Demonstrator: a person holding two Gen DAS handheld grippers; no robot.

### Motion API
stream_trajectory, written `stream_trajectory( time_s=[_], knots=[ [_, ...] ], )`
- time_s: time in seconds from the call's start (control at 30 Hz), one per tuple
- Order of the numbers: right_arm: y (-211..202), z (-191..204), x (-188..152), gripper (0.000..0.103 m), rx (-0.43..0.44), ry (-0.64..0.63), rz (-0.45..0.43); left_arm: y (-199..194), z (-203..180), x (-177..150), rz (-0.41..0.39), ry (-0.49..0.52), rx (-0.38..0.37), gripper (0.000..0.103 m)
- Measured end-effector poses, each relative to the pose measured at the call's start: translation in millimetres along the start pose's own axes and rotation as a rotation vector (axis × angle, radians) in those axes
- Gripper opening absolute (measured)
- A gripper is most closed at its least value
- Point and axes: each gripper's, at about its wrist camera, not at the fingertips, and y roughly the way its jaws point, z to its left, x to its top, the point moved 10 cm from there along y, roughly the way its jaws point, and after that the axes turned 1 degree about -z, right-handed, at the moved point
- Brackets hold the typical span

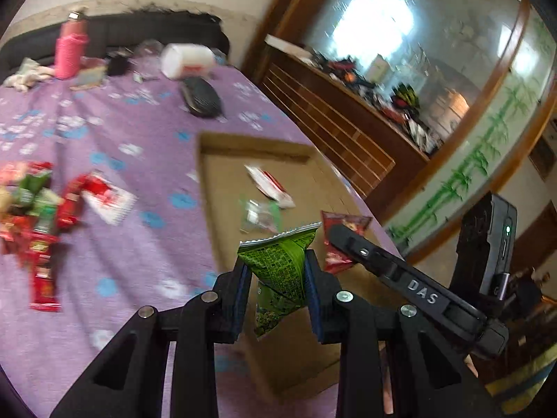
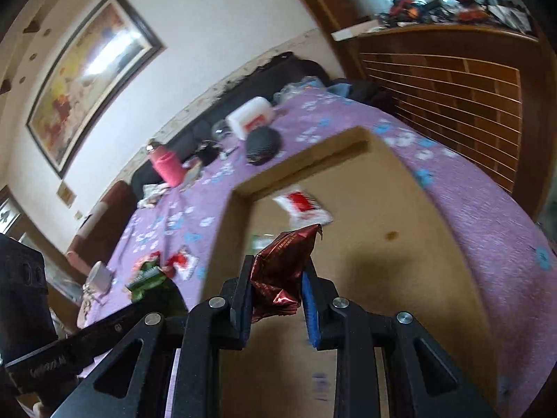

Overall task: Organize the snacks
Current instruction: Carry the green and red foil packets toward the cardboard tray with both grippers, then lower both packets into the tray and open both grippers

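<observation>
Cardboard box [image 1: 222, 188] beyond both claws holds a white-red packet [image 1: 269, 183] and a blurred clear one [image 1: 259, 214]. Left gripper [image 1: 278, 271] clamps a green snack bag [image 1: 278, 261]; right gripper [image 2: 276, 278] clamps a crumpled red pouch [image 2: 282, 264].

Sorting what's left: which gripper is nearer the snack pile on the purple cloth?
Left. The left gripper is beside the snack pile; the right gripper is over the cardboard box, farther away.

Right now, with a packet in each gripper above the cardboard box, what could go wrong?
1. The green snack packet is pinched only at its middle, so it may slip.
2. The dark red packet is crumpled between the jaws and its contents may get crushed.
3. The two grippers are close over the cardboard box and could collide.
</observation>
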Motion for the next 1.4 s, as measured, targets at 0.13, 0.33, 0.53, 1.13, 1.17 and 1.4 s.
stream_trajectory(
  time_s=[0.13, 0.33, 0.53, 1.13, 1.17, 1.4],
  knots=[
    [4.9, -17.9, -6.7, 0.026, -0.031, 0.017, 0.017, 25.3, -13.5, -11.3, 0.042, 0.037, 0.003, 0.028],
    [10.9, -19.3, -8.5, 0.026, -0.051, -0.018, 0.014, 47.4, -4.3, -20.0, 0.083, 0.032, 0.03, 0.028],
    [22.2, -21.1, -15.2, 0.028, -0.034, 0.008, 0.066, 51.9, -7.9, -22.7, 0.063, 0.1, 0.07, 0.029],
    [38.2, -28.4, -15.5, 0.033, -0.07, 0.026, 0.111, 44.5, -10.6, -21.7, 0.023, 0.13, 0.069, 0.049],
    [40.3, -26.4, -15.4, 0.035, -0.08, 0.008, 0.118, 44.4, -9.5, -21.5, 0.024, 0.127, 0.071, 0.05],
    [52.8, -17.1, -8.9, 0.047, -0.095, -0.038, 0.117, 42.1, -5.4, -19.0, 0.028, 0.113, 0.089, 0.065]
  ],
)
